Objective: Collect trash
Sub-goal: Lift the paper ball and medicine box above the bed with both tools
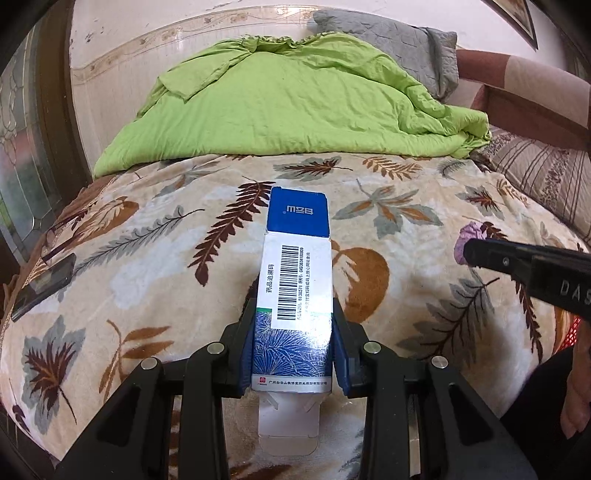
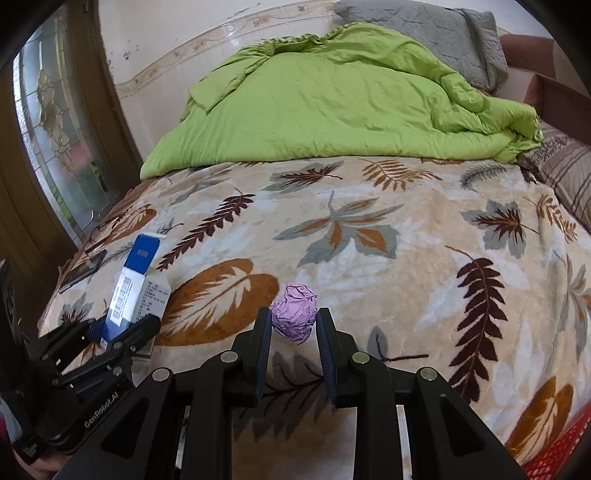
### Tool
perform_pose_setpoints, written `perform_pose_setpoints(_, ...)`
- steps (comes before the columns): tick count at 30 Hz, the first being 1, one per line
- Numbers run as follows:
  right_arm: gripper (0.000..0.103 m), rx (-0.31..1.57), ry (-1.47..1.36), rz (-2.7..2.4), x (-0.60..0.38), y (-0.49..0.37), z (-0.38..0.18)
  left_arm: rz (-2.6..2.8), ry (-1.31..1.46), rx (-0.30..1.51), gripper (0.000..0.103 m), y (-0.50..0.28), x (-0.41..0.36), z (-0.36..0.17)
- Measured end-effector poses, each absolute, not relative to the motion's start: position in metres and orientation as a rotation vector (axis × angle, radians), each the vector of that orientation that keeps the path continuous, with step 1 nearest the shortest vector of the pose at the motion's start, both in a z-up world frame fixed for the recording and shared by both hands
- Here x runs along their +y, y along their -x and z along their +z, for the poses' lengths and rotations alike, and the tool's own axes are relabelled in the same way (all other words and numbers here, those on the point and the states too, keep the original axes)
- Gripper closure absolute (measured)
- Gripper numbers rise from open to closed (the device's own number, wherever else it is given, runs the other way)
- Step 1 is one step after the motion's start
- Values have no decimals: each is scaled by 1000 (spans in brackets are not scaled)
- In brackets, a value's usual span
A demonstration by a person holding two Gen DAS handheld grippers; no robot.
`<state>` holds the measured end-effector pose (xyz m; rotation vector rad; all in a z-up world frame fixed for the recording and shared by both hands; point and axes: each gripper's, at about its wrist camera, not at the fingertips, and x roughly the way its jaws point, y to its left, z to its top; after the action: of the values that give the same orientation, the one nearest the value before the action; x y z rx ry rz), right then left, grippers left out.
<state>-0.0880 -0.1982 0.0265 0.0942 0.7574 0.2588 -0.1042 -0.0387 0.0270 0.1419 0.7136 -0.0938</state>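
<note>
My left gripper (image 1: 295, 325) is shut on a blue and white medicine box (image 1: 295, 280) with a barcode, held above the leaf-patterned blanket; the box also shows in the right wrist view (image 2: 135, 284), with the left gripper (image 2: 123, 328) around it. A crumpled purple paper ball (image 2: 295, 312) lies on the blanket between the fingertips of my right gripper (image 2: 293, 317), whose jaws stand on either side of it, touching or nearly so. In the left wrist view the ball (image 1: 467, 236) sits partly hidden behind a right finger (image 1: 517, 258).
A folded green quilt (image 2: 332, 99) and a grey pillow (image 2: 436, 33) lie at the far end of the bed. A dark phone (image 1: 44, 284) lies at the blanket's left edge. A red basket (image 2: 554, 454) shows at the lower right. A glass door stands on the left.
</note>
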Motion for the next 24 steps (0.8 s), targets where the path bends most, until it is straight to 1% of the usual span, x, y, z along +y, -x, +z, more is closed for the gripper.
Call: perform_pose_setpoints(24,76,761,-89,259,-197,87,25,-137,-127,717,69,103,-44,22)
